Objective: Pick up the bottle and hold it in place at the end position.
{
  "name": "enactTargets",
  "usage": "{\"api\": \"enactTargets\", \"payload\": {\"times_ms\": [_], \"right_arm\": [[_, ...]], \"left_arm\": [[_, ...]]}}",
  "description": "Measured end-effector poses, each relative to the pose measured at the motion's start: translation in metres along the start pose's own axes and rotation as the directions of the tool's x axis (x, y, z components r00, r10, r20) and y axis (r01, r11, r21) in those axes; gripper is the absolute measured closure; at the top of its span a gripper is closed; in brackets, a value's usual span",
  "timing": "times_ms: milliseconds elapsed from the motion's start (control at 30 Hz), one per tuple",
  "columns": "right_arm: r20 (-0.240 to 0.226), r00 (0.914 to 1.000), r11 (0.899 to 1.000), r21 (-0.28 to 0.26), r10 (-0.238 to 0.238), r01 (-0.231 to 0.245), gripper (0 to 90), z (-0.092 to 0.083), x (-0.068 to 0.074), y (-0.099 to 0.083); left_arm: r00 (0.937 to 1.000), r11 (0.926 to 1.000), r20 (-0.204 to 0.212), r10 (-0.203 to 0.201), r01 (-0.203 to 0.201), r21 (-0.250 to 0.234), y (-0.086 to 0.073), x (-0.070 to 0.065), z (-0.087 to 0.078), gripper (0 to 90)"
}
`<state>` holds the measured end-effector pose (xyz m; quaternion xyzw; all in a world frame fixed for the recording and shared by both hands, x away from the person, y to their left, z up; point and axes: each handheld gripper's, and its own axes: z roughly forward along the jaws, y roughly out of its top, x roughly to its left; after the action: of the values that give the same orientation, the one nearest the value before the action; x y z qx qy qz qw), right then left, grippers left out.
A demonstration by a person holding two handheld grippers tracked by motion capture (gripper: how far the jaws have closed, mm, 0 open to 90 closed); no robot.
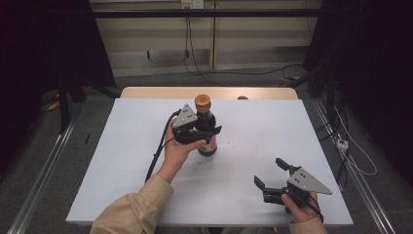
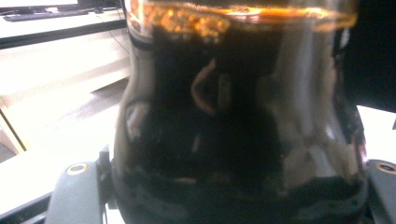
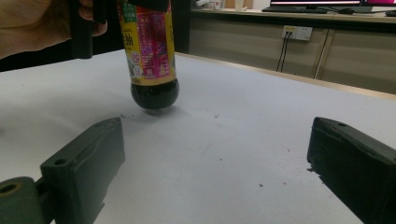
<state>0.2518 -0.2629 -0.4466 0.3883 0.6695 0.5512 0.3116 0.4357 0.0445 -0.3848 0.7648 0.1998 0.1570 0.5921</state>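
a: where's the bottle [image 1: 206,127]?
b: mid-table — the left gripper [image 1: 203,131] clamps its dark body, base just above the white table [image 1: 122,161].
a: right gripper [image 1: 271,177]?
b: jaws spread wide — holding nothing, near the front edge.

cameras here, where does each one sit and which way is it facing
High view: above the person's side, looking forward and down on the table; both forearms, left gripper on the bottle, right gripper open.
Left gripper view: on that gripper, pressed up against the bottle's dark glass.
Right gripper view: low over the table, between its jaws toward the bottle.
Shared: the bottle.
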Motion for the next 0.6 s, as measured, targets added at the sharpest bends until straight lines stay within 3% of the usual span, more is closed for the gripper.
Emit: {"api": "enactTargets", "payload": {"times_ms": [600], "right_arm": [[-0.002,1.0000,1.000,0.006,0.004,-0.004,3.7,0.000,-0.002,-0.001]], "left_arm": [[1.0000,1.0000,-0.003,0.004,-0.004,0.004,-0.003,0.006,0.022,26.9]]}}
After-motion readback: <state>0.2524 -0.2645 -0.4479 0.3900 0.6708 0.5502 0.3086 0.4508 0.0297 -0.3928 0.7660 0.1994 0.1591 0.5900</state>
